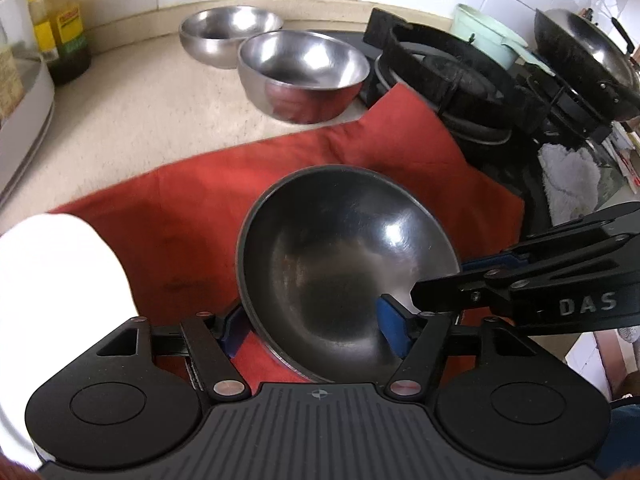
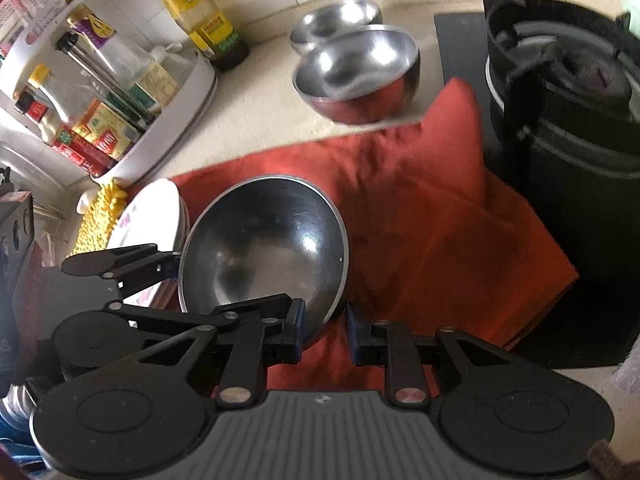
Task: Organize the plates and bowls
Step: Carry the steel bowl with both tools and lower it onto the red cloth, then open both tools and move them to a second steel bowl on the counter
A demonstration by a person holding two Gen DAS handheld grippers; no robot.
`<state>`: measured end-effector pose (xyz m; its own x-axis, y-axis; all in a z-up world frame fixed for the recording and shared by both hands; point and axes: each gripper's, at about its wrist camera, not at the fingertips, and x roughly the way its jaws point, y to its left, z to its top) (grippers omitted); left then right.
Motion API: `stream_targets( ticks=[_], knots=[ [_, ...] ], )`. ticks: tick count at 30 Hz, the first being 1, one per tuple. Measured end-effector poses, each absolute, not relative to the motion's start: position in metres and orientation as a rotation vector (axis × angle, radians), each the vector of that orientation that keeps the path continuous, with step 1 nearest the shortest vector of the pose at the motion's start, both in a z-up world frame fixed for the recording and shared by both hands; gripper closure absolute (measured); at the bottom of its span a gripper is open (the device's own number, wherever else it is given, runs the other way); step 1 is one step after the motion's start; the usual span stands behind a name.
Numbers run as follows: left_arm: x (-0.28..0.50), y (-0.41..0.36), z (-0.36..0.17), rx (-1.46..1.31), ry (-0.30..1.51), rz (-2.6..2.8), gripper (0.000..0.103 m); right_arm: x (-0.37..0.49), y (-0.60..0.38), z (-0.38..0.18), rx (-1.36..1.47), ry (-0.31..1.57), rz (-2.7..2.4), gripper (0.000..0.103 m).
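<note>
Both-handed: left gripper point(image 1: 312, 332) and right gripper point(image 2: 323, 330) straddle tilted steel bowl point(image 1: 344, 264) rim

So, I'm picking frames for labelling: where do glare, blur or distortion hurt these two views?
Left wrist view: the white plate is blown out to a featureless patch, the fisheye bends the counter edge, and the held steel bowl shows only small highlights. Right wrist view: the two far bowls and stove are smeared by blur, while the right claw stays sharp.
</note>
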<state>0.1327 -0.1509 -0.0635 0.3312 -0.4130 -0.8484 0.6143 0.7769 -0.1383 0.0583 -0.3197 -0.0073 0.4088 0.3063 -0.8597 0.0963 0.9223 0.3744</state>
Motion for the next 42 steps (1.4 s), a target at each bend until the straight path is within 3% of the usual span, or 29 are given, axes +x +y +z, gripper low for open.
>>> stream_targets(
  ticks=[12, 16, 42],
  knots=[
    [0.142, -0.129, -0.048, 0.159, 1.012, -0.577, 0.028, 0.062, -0.331, 0.004, 0.35, 1.109, 0.203, 0.08],
    [0.148, -0.123, -0.037, 0.155, 0.982, -0.545, 0.022, 0.069, -0.338, 0.014, 0.322, 1.081, 0.209, 0.08],
    [0.199, -0.15, 0.028, 0.266, 0.773, -0.503, 0.019, 0.136, -0.349, 0.069, 0.177, 0.88, 0.222, 0.078]
  ],
)
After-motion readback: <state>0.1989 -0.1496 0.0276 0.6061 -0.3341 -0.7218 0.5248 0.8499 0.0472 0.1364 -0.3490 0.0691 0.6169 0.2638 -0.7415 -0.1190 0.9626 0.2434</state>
